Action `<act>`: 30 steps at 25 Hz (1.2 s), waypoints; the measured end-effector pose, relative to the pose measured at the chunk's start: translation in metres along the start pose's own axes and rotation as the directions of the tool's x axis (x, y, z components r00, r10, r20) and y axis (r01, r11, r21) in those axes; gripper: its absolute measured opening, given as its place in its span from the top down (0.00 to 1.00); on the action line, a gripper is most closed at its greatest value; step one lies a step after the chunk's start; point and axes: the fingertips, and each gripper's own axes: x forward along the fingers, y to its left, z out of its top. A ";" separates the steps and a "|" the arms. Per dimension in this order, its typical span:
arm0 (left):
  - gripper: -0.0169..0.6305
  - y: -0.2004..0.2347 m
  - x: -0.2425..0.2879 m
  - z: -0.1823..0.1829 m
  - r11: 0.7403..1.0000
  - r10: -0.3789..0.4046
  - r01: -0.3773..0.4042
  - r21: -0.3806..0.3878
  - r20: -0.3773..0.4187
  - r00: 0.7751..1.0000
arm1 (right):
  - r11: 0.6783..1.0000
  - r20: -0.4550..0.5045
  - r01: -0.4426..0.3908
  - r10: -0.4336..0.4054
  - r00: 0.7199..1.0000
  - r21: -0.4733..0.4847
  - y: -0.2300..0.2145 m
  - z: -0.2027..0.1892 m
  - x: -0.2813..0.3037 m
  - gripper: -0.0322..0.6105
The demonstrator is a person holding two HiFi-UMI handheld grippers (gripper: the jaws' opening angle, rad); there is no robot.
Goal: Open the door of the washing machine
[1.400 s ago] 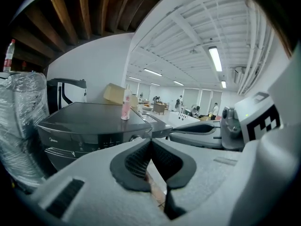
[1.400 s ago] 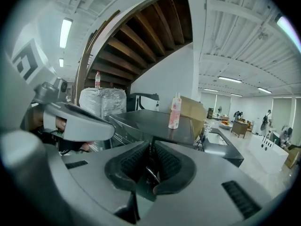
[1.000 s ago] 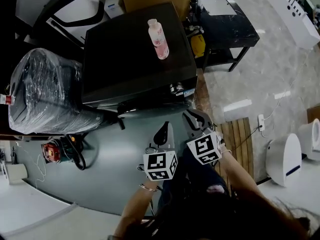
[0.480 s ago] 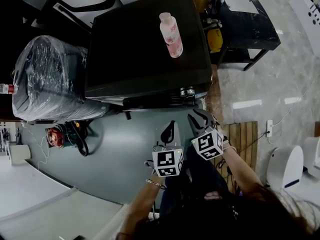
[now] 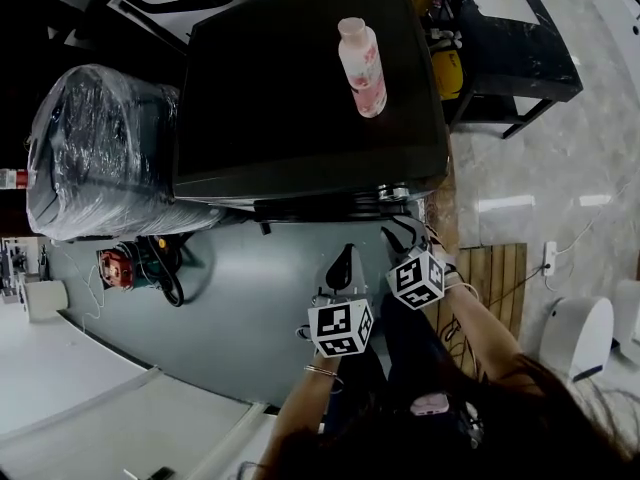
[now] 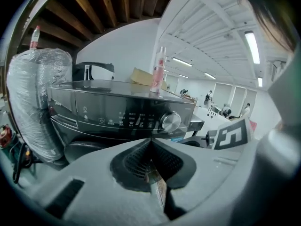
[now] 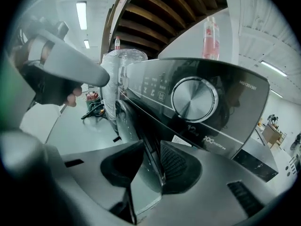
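Washing machine door (image 7: 123, 122): on the machine's front, below the control panel (image 7: 155, 86) and its dial (image 7: 194, 99)
Right hand-held gripper (image 7: 151, 149): jaws wide, just been opening; the door's edge runs into the gap between them
Left hand-held gripper (image 6: 150, 147): jaws together, nothing held
Hard to tell: whether either right jaw touches the door edge
Hidden: in the head view the door sits out of sight under the machine's top (image 5: 300, 88)

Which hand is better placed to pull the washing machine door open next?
Probably right: the right gripper, jaws just opening, has the door's edge between them; the left gripper is shut, farther back.
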 end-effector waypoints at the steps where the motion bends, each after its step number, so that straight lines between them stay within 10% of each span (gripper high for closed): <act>1: 0.95 0.002 0.001 -0.001 1.000 0.004 -0.004 -0.008 -0.002 1.000 | 1.000 -0.011 -0.004 0.004 1.000 -0.007 0.000 -0.004 0.005 0.78; 30: 0.95 0.027 0.005 -0.030 0.999 0.011 -0.013 -0.033 -0.072 0.997 | 0.995 -0.168 -0.041 0.026 0.986 -0.090 0.007 -0.065 0.070 0.77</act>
